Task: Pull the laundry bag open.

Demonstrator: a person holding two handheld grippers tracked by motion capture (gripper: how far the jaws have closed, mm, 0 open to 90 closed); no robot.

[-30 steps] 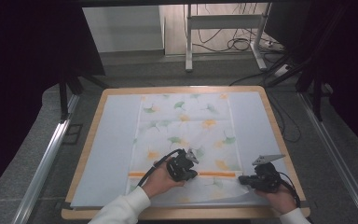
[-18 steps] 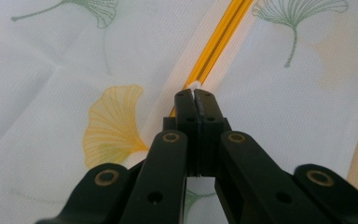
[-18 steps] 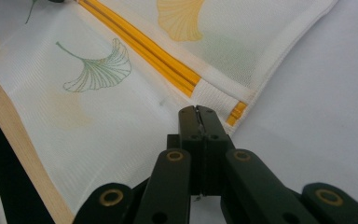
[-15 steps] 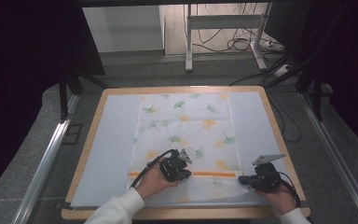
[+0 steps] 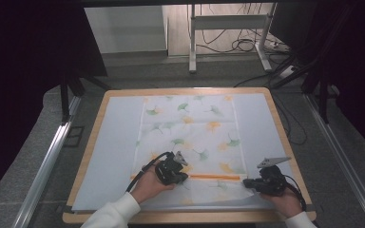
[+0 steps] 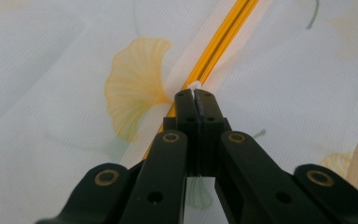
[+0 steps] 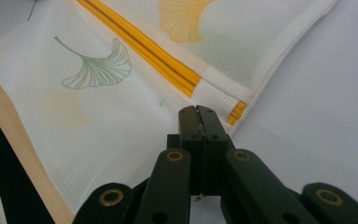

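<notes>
Gripping the mesh bag [image 5: 190, 137]: left hand-held gripper [image 6: 195, 95] mid-zipper [image 6: 214, 56], right hand-held gripper [image 7: 198, 112] edge.

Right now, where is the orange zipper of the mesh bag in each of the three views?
High view: the orange zipper runs level near the bag's near edge, between the two grippers.
Left gripper view: it runs from the shut jaws up to the top edge.
Right gripper view: it slants from top left down to the jaws.
Shared landmark: the yellow ginkgo leaf print beside it.
</notes>
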